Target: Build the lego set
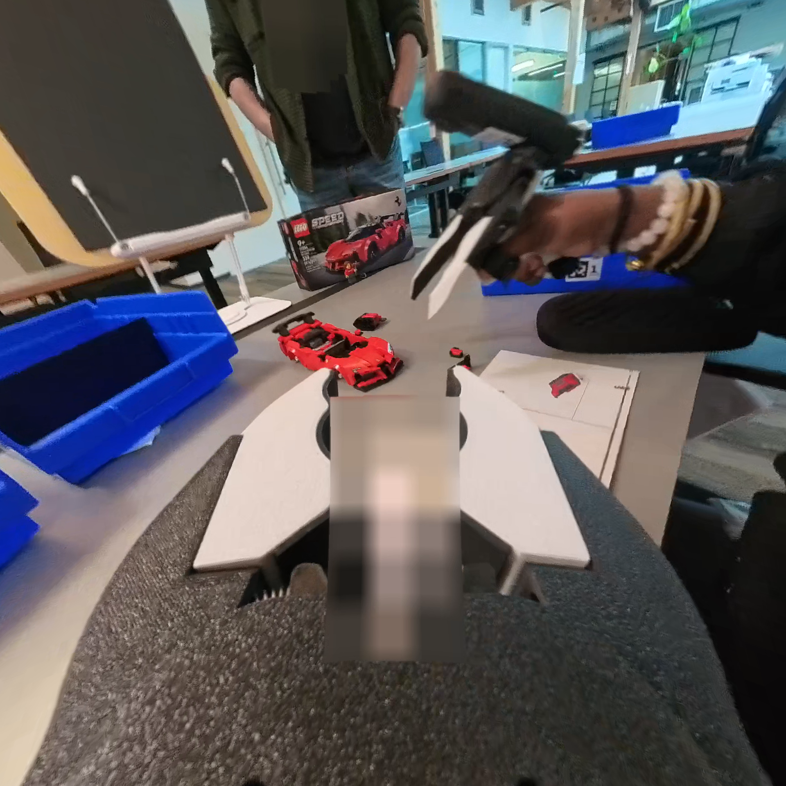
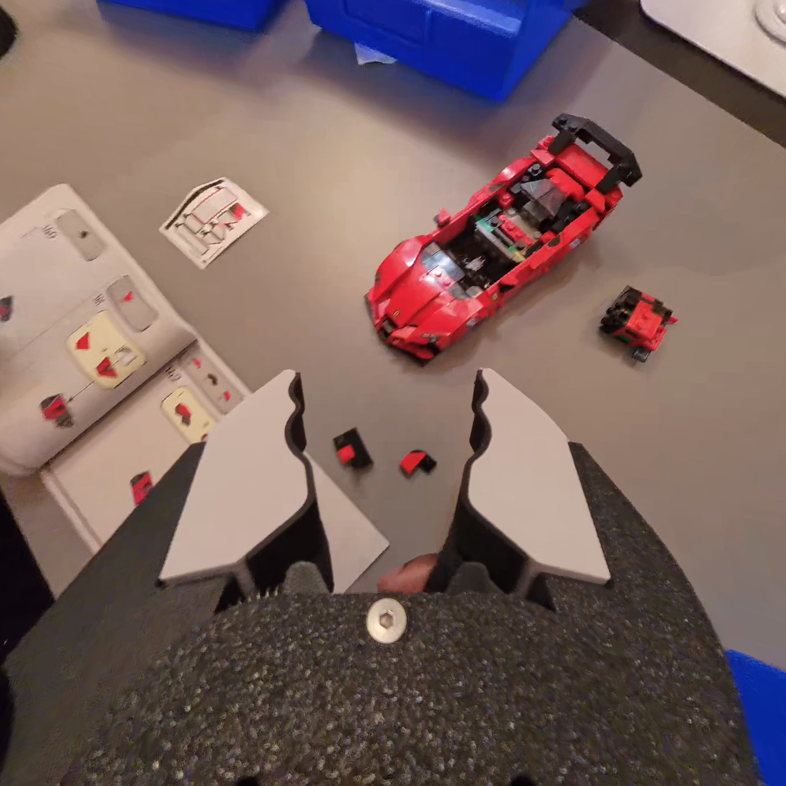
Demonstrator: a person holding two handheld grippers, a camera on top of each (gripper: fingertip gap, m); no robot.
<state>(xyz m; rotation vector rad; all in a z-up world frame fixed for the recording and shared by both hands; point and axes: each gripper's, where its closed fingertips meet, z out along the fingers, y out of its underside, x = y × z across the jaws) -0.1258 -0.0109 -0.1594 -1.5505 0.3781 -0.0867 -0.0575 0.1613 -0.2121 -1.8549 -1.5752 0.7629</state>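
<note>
- The red brick-built sports car with a black rear wing (image 2: 502,251) stands on the grey matte surface (image 2: 297,170) in the upper right of the right wrist view; its cockpit is open and roofless, so the build looks far along but unfinished.
- A small red-and-black brick sub-assembly (image 2: 638,321) lies just right of the car, apart from it.
- Two tiny loose red-and-black pieces sit low in the middle of that view: a flat one with a red stud tile (image 2: 352,453) and a curved red one (image 2: 417,462), near each other but not touching.
- The right tongs (image 2: 388,385) are spread wide and hold nothing, hanging above these two pieces. In the left wrist view they appear at the upper right (image 1: 429,300), blurred.
- The left tongs (image 1: 389,378) are also wide apart; a mosaic patch covers the gap, so I cannot tell whether anything lies there. They point at the car's nose.
- The open white instruction booklet (image 2: 85,340) lies at the left of the right wrist view, a small sticker sheet (image 2: 212,221) beyond it; a blue plastic bin (image 1: 106,374) and the set's printed box (image 1: 344,238) sit further off.
- Likely step: picking up one loose piece. Centre one piece alone between the fingers, come straight down, and grip its flat sides so it does not skid or twist.
- Steady the car with the left tongs by the body, not the wing, before pressing anything on.
</note>
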